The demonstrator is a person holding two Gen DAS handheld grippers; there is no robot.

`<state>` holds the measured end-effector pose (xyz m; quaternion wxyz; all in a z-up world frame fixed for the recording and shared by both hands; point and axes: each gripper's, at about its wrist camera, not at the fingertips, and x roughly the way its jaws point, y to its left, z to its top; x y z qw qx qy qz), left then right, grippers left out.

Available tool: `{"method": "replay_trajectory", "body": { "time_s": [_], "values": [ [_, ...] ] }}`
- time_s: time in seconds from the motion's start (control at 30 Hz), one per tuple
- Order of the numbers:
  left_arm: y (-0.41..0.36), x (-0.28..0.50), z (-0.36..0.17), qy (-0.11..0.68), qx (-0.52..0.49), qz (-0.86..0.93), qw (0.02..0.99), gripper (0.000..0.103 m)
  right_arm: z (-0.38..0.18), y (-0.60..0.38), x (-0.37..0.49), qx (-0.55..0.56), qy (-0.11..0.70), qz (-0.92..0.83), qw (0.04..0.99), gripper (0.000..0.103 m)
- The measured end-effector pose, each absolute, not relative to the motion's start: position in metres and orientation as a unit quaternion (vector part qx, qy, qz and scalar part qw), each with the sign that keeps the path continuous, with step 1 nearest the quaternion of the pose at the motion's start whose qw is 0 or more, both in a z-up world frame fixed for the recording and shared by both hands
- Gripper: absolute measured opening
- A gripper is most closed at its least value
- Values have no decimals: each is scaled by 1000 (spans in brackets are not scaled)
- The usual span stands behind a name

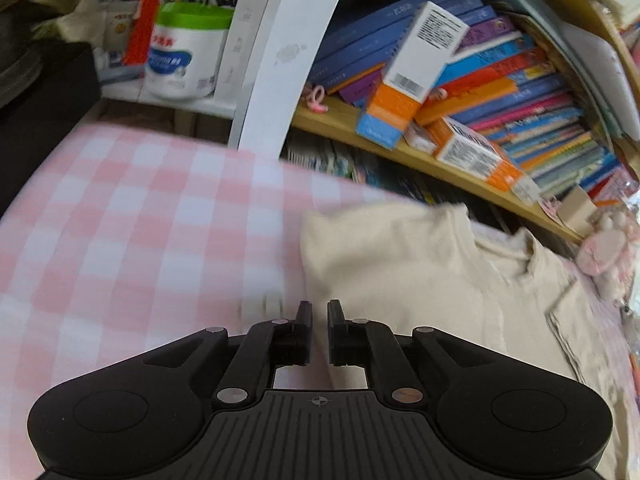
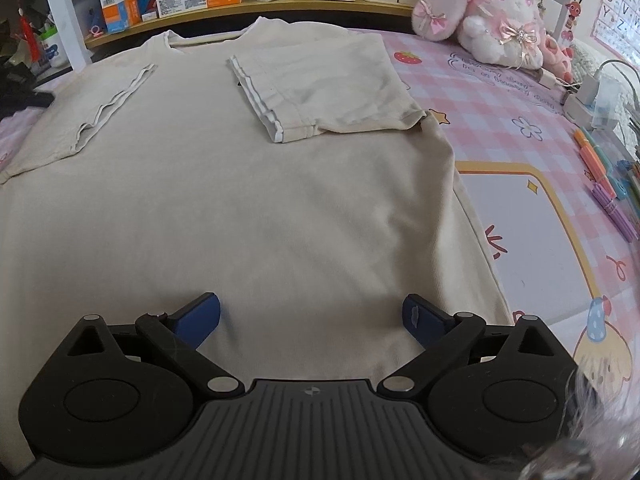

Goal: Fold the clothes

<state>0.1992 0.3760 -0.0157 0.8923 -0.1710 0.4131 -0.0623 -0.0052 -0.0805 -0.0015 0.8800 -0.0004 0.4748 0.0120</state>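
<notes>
The beige T-shirt (image 2: 248, 184) lay spread flat on the pink checked sheet (image 2: 480, 92) of the bed, neck toward the bookshelf (image 2: 248, 12), hem toward the camera. Both sleeves had been turned in over the chest: the right sleeve (image 2: 320, 92) lay doubled across the shoulder with its white-edged cuff facing inward, and the left one (image 2: 108, 108) sat likewise on the other side. That placement narrows the shirt into a rough rectangle, so the likely next step is a fold along its length.

The right tool (image 2: 312, 316) hung over the hem end, jaws spread wide with blue pads on either side of bare cloth — nothing was pinched, and I could not tell whether the pads touched the fabric. Its position suits a grasp of the lower edge.

The left tool (image 1: 319, 320) was at the shirt's left border, where cloth meets sheet, jaws drawn nearly together with a thin gap between them. Nothing showed in that gap; the view was smeared, so a thin fold of fabric there could not be ruled out.

As for containers, the bookshelf held tilted rows of books, with a toothpaste-type carton (image 1: 404, 72) leaning on them. A white tub with a green lid (image 1: 188, 48) stood on a side ledge, its contents hidden. A plush toy (image 2: 492, 12) sat at the bed's far corner, and pens (image 2: 600, 176) lay by the right edge — all clear of the shirt.
</notes>
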Motion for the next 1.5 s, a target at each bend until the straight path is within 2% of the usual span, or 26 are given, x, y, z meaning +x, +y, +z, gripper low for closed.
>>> {"method": "replay_trajectory", "body": {
  "time_s": [0.1, 0.37, 0.4, 0.47, 0.57, 0.73, 1.07, 1.2, 1.27, 1.3, 1.33, 1.5],
  "values": [
    [373, 167, -16, 415, -183, -58, 889, 14, 1, -79, -9, -3, 469, 13, 883, 96],
    [361, 101, -20, 422, -257, -75, 866, 14, 17, -100, -23, 6, 439, -14, 898, 95],
    [357, 98, -20, 421, -255, -74, 867, 14, 19, -105, -24, 10, 437, -19, 899, 93],
    [351, 96, -19, 420, -244, -70, 871, 14, 20, -113, -26, 15, 436, -27, 899, 82],
    [346, 96, -18, 420, -233, -61, 875, 13, 20, -121, -28, 12, 437, -41, 898, 75],
    [338, 94, -16, 421, -191, -62, 885, 4, 20, -129, -34, 20, 432, -62, 900, 75],
    [342, 96, -21, 410, -194, -53, 890, 4, 21, -126, -52, 30, 427, -77, 901, 75],
    [338, 93, -18, 416, -184, -41, 889, 11, 24, -123, -58, 31, 417, -68, 906, 75],
    [332, 86, -14, 417, -164, -29, 894, 23, 26, -123, -59, 29, 414, -61, 908, 75],
    [329, 82, -12, 417, -153, -23, 896, 34, 26, -124, -60, 28, 413, -56, 909, 76],
    [326, 75, -9, 414, -142, -16, 899, 40, 27, -124, -60, 29, 411, -50, 910, 76],
    [307, 25, 8, 387, -113, 2, 915, 42, 30, -132, -65, 33, 399, -24, 916, 76]
  ]
}}
